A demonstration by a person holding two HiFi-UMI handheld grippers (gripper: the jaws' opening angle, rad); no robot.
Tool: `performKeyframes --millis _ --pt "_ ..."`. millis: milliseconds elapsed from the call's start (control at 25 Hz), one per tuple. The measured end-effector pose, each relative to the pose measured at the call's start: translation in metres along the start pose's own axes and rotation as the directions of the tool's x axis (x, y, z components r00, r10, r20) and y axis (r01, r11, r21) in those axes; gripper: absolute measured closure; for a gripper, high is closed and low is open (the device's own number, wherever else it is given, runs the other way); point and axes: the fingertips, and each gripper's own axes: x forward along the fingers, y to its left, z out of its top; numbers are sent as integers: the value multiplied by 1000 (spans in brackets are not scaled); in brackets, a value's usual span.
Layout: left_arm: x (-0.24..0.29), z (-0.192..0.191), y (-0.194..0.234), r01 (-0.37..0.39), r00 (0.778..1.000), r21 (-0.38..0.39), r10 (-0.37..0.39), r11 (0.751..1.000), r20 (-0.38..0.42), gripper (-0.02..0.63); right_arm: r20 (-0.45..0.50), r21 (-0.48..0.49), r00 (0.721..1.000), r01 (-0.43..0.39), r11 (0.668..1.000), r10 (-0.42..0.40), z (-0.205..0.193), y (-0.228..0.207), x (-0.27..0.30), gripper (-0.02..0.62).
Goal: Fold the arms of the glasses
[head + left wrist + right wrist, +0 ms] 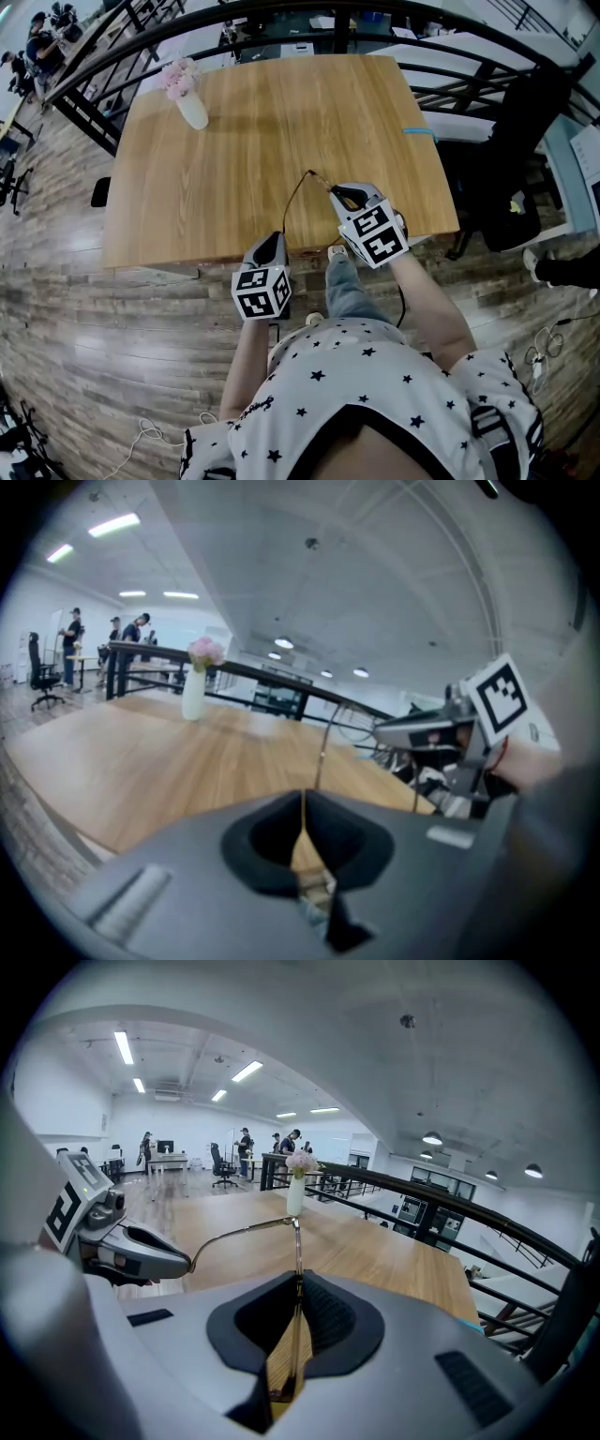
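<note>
A light wooden table point(234, 169) carries 1 white vase point(192, 111) of pink flowers point(178, 77) near its far left corner and a blue strip point(419, 131) on its right edge, with a black railing point(281, 19) behind, plank flooring point(94, 319) below, and people point(244, 1147) standing far off.

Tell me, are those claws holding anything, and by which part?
Thin gold glasses. The right claw pinches the frame beside the hinge; the left claw pinches the end of the open arm.
</note>
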Motion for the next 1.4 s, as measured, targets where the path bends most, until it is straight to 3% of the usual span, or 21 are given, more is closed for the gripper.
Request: performKeyframes --millis 840,1400 --pt "14 4 -38 161 986 96 -155 982 -65 592 5 7 1000 0 1000 0 0 1 4 565" --pt "20 16 -56 215 976 119 -209 969 -58 592 2 20 1000 -16 1000 16 4 11 11 565"
